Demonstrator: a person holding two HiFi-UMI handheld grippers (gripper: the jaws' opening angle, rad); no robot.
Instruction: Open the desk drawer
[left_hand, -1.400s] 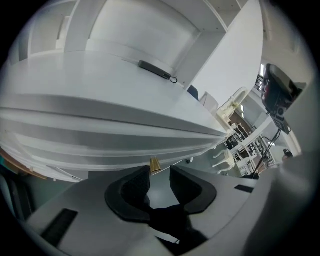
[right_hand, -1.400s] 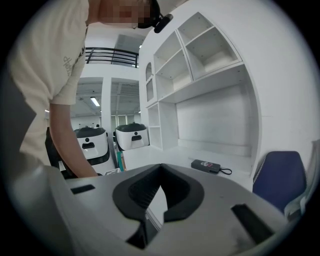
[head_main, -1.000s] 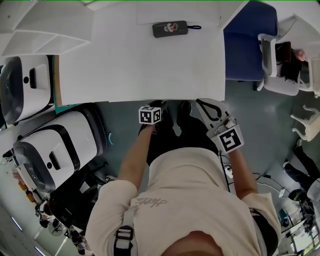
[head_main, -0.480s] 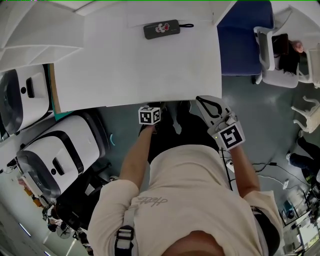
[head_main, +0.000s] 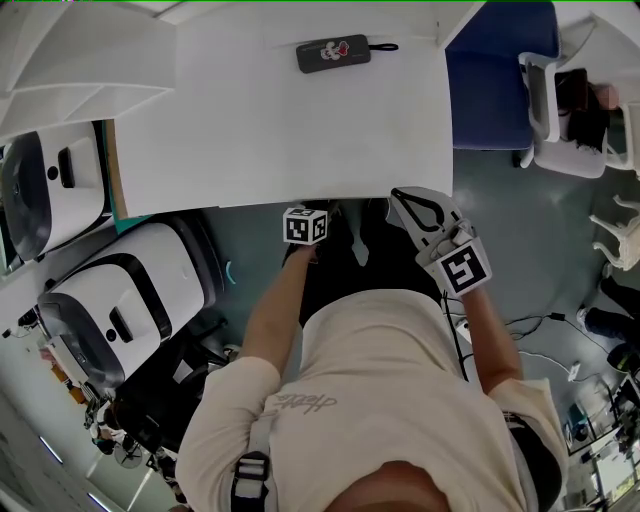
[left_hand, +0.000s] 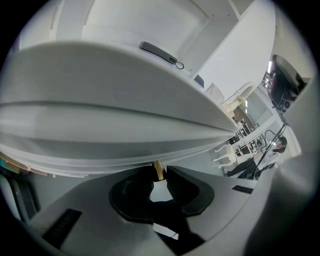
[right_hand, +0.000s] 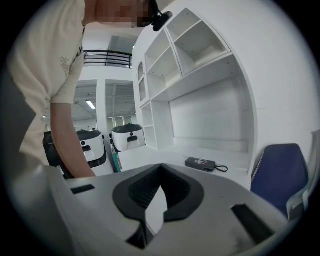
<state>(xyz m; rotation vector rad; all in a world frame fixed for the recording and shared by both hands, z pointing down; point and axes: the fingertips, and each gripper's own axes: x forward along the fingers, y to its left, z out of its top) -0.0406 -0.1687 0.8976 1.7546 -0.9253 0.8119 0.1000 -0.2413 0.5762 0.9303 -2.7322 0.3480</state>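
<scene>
Left gripper view looks up at the underside edge of the white desk top (left_hand: 125, 80), where the drawer (left_hand: 100, 142) sits as a pale band just below it, shut as far as can be seen; in the head view the drawer is hidden beneath the desk top. A small brass knob (left_hand: 157, 167) hangs out from that band, and the left gripper (left_hand: 158, 173) has it between its jaws, which have just been closing and now press on the knob from both sides. The right gripper (right_hand: 160, 169) is held up beside the desk's front corner, its tips together with nothing in them, and looks across at a dark pouch (right_hand: 201, 163) lying well back on the desk. The drawer is likely a stiff, rigid box on runners, probably light, so it should come out in one piece once it frees. The knob is the only hold that shows: it is small, smooth metal and probably slippery, so the grip is best placed on its neck behind the head, square on, with the pull straight out along the drawer's travel. A slanted or jerky pull may slide the pads off, and the person's body stands close in front, which leaves little room for the drawer to travel
</scene>
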